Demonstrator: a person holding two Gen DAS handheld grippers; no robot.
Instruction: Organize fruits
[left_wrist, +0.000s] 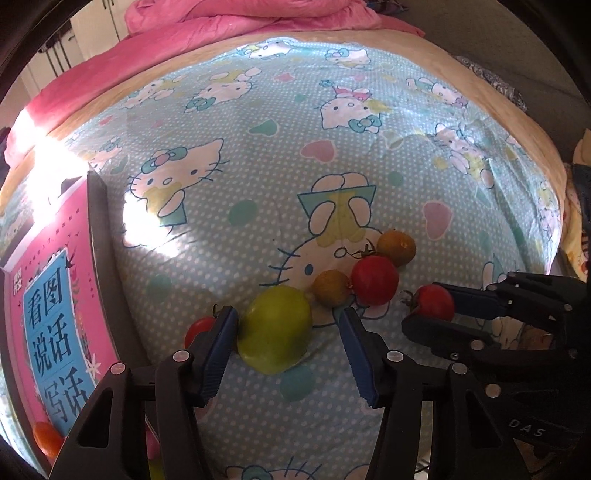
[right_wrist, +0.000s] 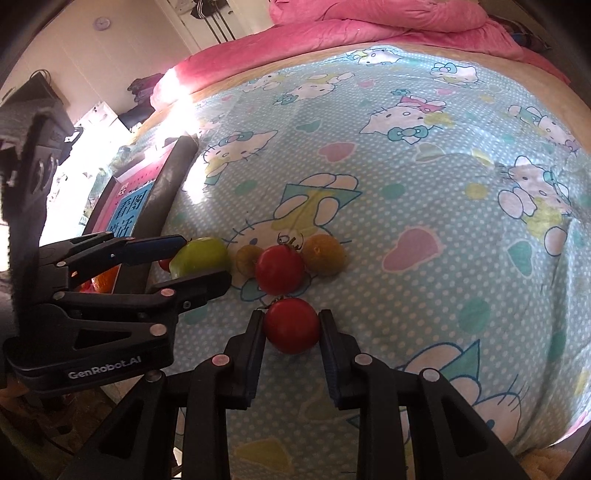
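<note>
A large green fruit (left_wrist: 275, 328) lies on the blue cartoon-print sheet (left_wrist: 295, 166) between the fingers of my left gripper (left_wrist: 288, 314). The left pad touches it, while a gap shows at the right pad, so the gripper is open. My right gripper (right_wrist: 291, 314) is shut on a red tomato (right_wrist: 291, 325) low over the sheet. Just beyond lie another red tomato (right_wrist: 280, 268) and two brownish-yellow fruits (right_wrist: 248, 260) (right_wrist: 324, 254). A small red tomato (left_wrist: 197, 328) peeks out behind my left finger.
A dark tray (left_wrist: 99, 229) with a pink book (left_wrist: 55, 314) and an orange fruit (left_wrist: 46, 439) stands at the left of the bed. A pink duvet (right_wrist: 351, 29) is heaped at the far end. The bed's edge (right_wrist: 554, 435) runs close on the right.
</note>
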